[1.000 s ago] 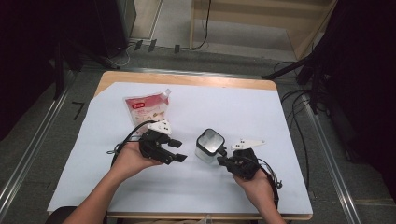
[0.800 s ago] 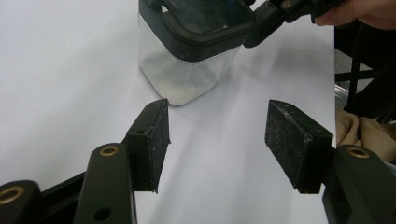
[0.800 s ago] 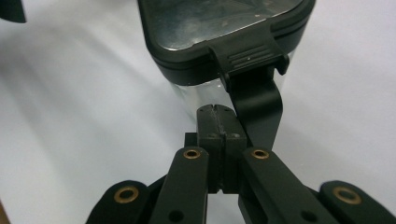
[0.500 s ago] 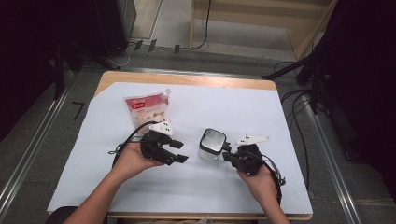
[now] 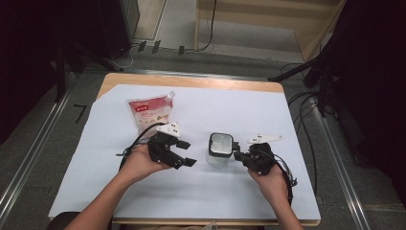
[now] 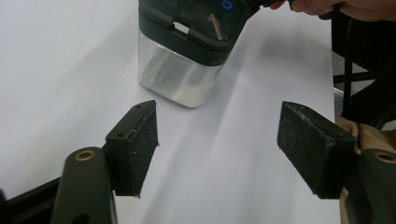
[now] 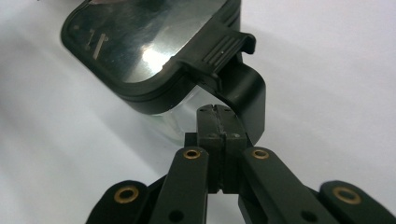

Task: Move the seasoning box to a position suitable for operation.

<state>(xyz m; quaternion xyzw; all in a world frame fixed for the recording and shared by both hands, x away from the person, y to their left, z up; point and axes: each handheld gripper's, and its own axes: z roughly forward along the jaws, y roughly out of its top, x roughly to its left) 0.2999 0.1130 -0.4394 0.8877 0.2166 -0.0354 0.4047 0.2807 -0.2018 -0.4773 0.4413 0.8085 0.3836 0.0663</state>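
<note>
The jar (image 5: pixel 220 149) stands mid-table on the white sheet (image 5: pixel 239 115), its clear body half hidden under its dark lid. The right gripper (image 7: pixel 218 122) has its fingers pressed together beside the lid's latch (image 7: pixel 219 53); contact is hard to judge. The left gripper (image 6: pixel 224 144) has just been spreading its fingers, nothing between them. A pouch (image 5: pixel 151 111) lies behind.
</note>
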